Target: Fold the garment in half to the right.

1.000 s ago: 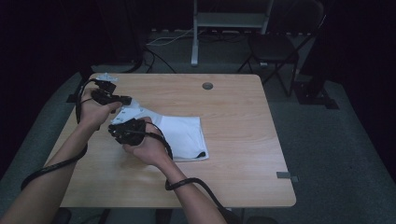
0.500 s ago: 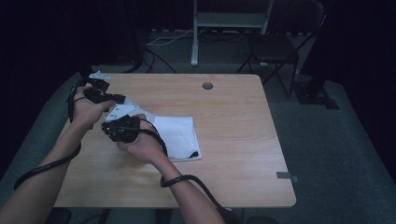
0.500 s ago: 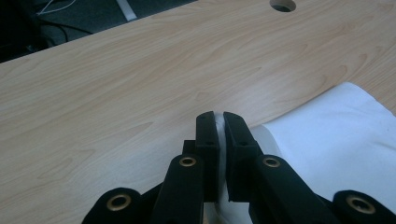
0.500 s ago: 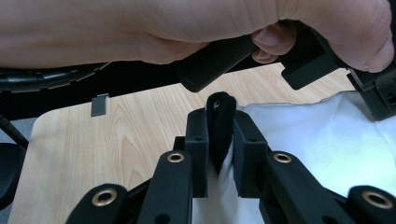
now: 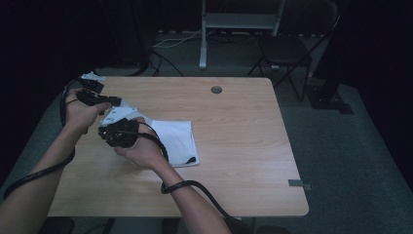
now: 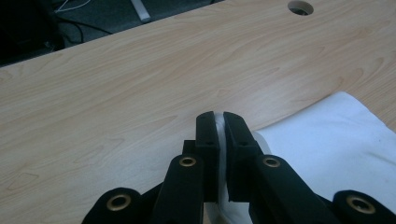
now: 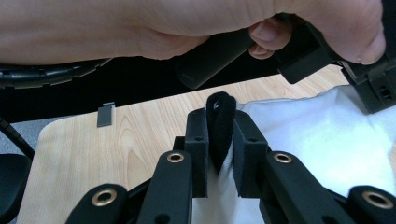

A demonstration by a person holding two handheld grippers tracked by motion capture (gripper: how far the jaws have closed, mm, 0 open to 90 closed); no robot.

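A white cloth (image 5: pixel 178 139) with a black trim at one corner lies on the wooden table (image 5: pixel 243 122), left of the middle. Its left end is lifted off the surface. My left gripper (image 5: pixel 116 102) is shut on a white edge of the cloth (image 6: pixel 327 149), and a thin fold shows between its jaws (image 6: pixel 221 126). My right gripper (image 5: pixel 117 129), just in front of the left one, is shut on a black-trimmed edge of the cloth (image 7: pixel 317 144); the dark hem bulges up between its jaws (image 7: pixel 222 121). The left hand (image 7: pixel 187 28) hovers close above.
A round cable hole (image 5: pixel 216 89) sits near the table's far edge. A small grey tab (image 5: pixel 297 183) marks the right front edge. A chair (image 5: pixel 287 48) and a metal stand (image 5: pixel 204 34) are on the dark floor behind the table. Cables trail from both grippers.
Both hands have shifted to the left and slightly away, dragging the cloth leftward across the table. Both grippers stayed shut on it.
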